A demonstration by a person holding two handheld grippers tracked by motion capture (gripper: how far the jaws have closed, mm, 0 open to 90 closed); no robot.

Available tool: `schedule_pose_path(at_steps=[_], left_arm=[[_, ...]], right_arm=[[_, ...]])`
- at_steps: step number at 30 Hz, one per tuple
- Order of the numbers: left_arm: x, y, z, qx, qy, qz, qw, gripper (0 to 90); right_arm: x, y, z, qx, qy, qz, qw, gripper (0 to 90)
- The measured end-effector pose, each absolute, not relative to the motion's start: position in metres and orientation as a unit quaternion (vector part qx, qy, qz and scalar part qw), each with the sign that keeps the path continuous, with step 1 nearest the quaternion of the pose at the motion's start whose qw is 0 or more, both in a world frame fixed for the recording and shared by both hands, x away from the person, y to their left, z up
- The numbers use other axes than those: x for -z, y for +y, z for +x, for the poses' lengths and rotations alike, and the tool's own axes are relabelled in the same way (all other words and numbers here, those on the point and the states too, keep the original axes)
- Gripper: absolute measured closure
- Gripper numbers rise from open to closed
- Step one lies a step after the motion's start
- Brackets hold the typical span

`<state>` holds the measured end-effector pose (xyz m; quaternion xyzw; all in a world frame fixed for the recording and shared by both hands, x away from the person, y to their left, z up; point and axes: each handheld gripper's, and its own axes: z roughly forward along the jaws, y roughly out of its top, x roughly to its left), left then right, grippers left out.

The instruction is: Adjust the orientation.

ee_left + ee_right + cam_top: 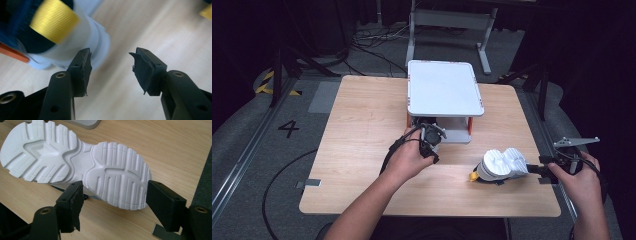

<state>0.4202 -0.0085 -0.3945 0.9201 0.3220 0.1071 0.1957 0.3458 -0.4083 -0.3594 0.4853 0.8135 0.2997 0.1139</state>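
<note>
The right hand-held gripper [113,202] sits nearest, at the near right corner of the desk [362,150], with its jaws standing to either side of the heel of a white shoe [502,165]. The shoe lies on its side near the right edge, its chunky white sole [75,162] turned towards that gripper. The jaws flank the heel closely, but I cannot tell whether the pads actually press on it. Judging by the hold, the heel is the handle by which the shoe would be lifted and steered.

Farther in, at the middle of the desk, the left hand-held gripper [432,135] reaches towards the open front of a small white two-level rack [444,90] with orange posts. Its jaws are apart with nothing between them. Just beyond its left jaw a second shoe [62,37], white-soled with a blue upper and a gold band, rests at the rack's lower level by an orange post [12,52]. That shoe looks placed there for storage, with the freed gripper just beside it.

The rack's flat top shelf is bare. The shoe on its side probably belongs beside its mate.
</note>
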Motion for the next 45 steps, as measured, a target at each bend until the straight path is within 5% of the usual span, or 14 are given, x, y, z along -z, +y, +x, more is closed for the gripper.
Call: schedule_pose_path(at_steps=[4,22,26,29,45], left_arm=[[0.398,-0.002,0.430,-0.118,0.333,0.907,0.227,57.5],[0.422,-0.004,0.458,-0.278,0.304,0.881,0.232,54.6],[0.422,-0.004,0.458,-0.274,0.307,0.879,0.241,52.1],[0.418,-0.002,0.457,-0.246,0.327,0.879,0.245,42.2],[0.341,0.043,0.411,-0.169,0.370,0.872,0.273,31.8]], right_arm=[[0.359,-0.409,0.344,-0.301,0.813,0.486,0.114,31.3],[0.361,-0.422,0.329,-0.300,0.802,0.500,0.128,31.3],[0.359,-0.425,0.326,-0.302,0.798,0.505,0.131,31.3],[0.360,-0.424,0.327,-0.301,0.800,0.502,0.131,31.3],[0.360,-0.418,0.334,-0.310,0.803,0.493,0.129,30.8]])
